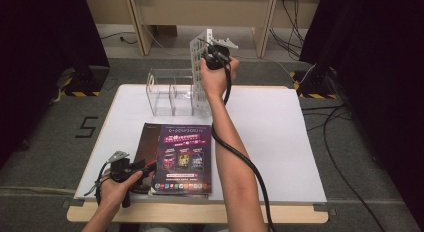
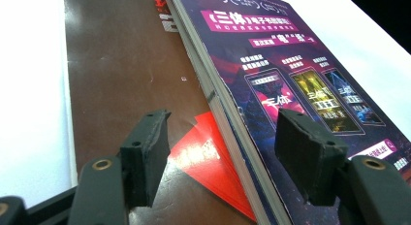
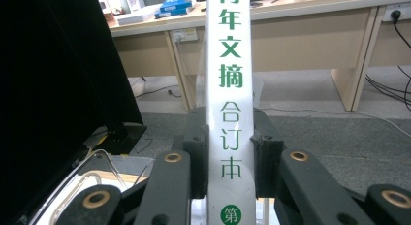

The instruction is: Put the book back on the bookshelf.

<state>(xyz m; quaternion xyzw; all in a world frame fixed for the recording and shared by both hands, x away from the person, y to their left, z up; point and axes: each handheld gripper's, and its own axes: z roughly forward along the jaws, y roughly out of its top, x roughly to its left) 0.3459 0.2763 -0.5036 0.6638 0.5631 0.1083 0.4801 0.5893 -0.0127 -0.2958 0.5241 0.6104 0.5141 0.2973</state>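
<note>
A white book (image 1: pixel 200 77) with green characters on its spine (image 3: pixel 230 65) stands upright in the air, with my right gripper (image 1: pixel 215 57) (image 3: pixel 229 152) shut on the spine. It hangs over the right end of a clear acrylic rack (image 1: pixel 165 94) (image 3: pixel 92 176) at the table's back. A purple book (image 1: pixel 182 159) (image 2: pixel 291 79) lies partly on a brown book (image 1: pixel 146 142) (image 2: pixel 126 65) near the front edge. My left gripper (image 1: pixel 145 168) (image 2: pixel 225 157) is open at their left side. One jaw is over the brown cover, the other over the purple cover, with the purple book's page edge between them.
The white table top (image 1: pixel 280 137) is bare on its right half. Black curtains (image 1: pixel 380 67) flank the table, and cables (image 1: pixel 345 157) lie on the grey floor at the right. Wooden desks (image 1: pixel 200 12) stand behind the rack.
</note>
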